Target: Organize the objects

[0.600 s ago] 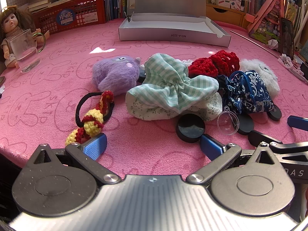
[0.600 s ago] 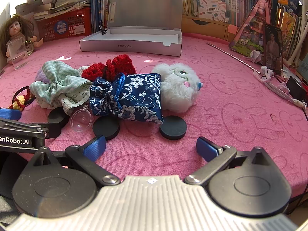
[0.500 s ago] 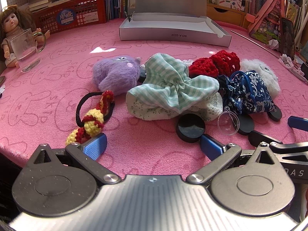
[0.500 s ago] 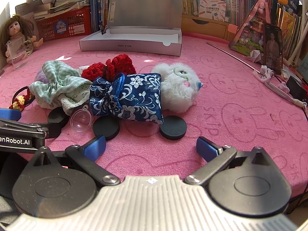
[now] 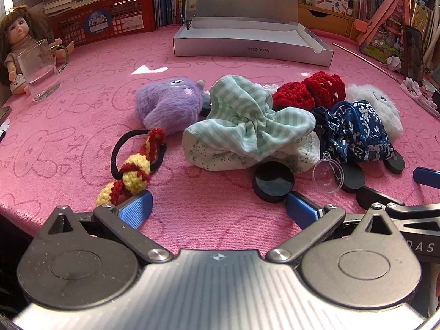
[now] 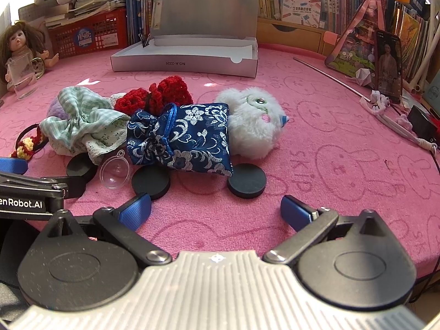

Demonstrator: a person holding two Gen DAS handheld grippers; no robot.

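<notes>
A heap of small items lies mid-table: a purple plush [image 5: 167,107], a green checked cloth bag [image 5: 247,126], red crochet pieces [image 5: 310,90], a blue floral pouch [image 6: 187,140], a white plush [image 6: 253,121], a yarn hair tie [image 5: 134,167], a clear dome [image 6: 115,170] and black discs [image 5: 273,181] [image 6: 247,180]. Behind them an open silver box [image 5: 247,46] stands empty. My left gripper [image 5: 218,211] is open near the table's front edge, with nothing between its fingers. My right gripper [image 6: 216,211] is open too, just short of the discs.
A doll [image 5: 13,41] and a glass mug [image 5: 38,68] stand at the far left. A red basket [image 5: 104,24] with papers and rows of books line the back. A thin metal rod [image 6: 330,77], a phone [image 6: 387,66] and cords lie at the right.
</notes>
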